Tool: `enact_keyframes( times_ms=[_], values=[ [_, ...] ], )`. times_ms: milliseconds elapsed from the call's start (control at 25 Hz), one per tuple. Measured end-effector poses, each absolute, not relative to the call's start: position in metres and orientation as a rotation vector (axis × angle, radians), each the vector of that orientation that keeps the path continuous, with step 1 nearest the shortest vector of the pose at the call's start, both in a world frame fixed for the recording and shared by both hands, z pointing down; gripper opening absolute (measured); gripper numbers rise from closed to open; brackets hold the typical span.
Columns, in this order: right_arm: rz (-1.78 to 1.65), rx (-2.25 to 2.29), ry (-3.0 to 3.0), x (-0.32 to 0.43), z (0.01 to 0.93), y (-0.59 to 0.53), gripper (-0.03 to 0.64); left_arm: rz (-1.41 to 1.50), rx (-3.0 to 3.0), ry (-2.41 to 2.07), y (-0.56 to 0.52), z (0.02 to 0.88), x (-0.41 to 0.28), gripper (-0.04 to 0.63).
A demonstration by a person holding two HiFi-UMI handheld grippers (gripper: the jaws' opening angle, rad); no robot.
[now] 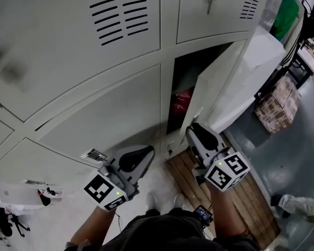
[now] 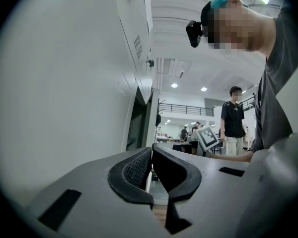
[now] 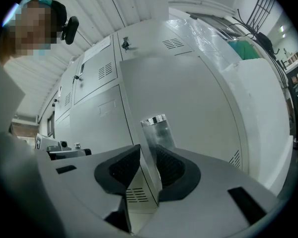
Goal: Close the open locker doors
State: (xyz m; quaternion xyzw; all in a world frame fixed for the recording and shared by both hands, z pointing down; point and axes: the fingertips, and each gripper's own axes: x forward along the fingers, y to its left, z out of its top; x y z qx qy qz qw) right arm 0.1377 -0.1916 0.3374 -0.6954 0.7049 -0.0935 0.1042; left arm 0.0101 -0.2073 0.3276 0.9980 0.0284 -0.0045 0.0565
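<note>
Presently: open locker door (image 1: 222,85) (image 3: 188,108), swung out rightward from its dark compartment (image 1: 184,82), its free edge pinched between the jaws of the right hand-held gripper (image 1: 191,132) (image 3: 149,167). Left hand-held gripper (image 1: 145,153) (image 2: 151,165): jaws pressed together, empty, near the closed neighbouring door (image 1: 104,119).

Industrial workshop hall: grey steel lockers (image 1: 94,61), wooden pallet (image 1: 240,203) on concrete floor (image 1: 298,156), stacked cartons (image 1: 277,106), mezzanine railing (image 2: 188,109).
</note>
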Motion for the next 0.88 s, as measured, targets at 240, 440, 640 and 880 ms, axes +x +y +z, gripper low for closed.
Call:
enact_keyframes(
  times_ms=[240,440,640,880],
  values=[
    [-0.287,-2.027,2.099,0.137,0.338,-0.2,0.103,-0.017,3.031,0.07,-0.208,0.326,0.011,0.009],
    [-0.292,-2.012,2.117,0.138,0.339,-0.207,0.101,-0.03,3.015,0.05,-0.209,0.322,0.013,0.009],
    [-0.297,-1.996,2.129,0.138,0.339,-0.213,0.097,-0.017,3.027,0.037,-0.211,0.326,0.013,0.009],
    [-0.305,-1.972,2.148,0.138,0.34,-0.221,0.097,-0.018,3.021,0.01,-0.214,0.327,0.013,0.009]
  ],
)
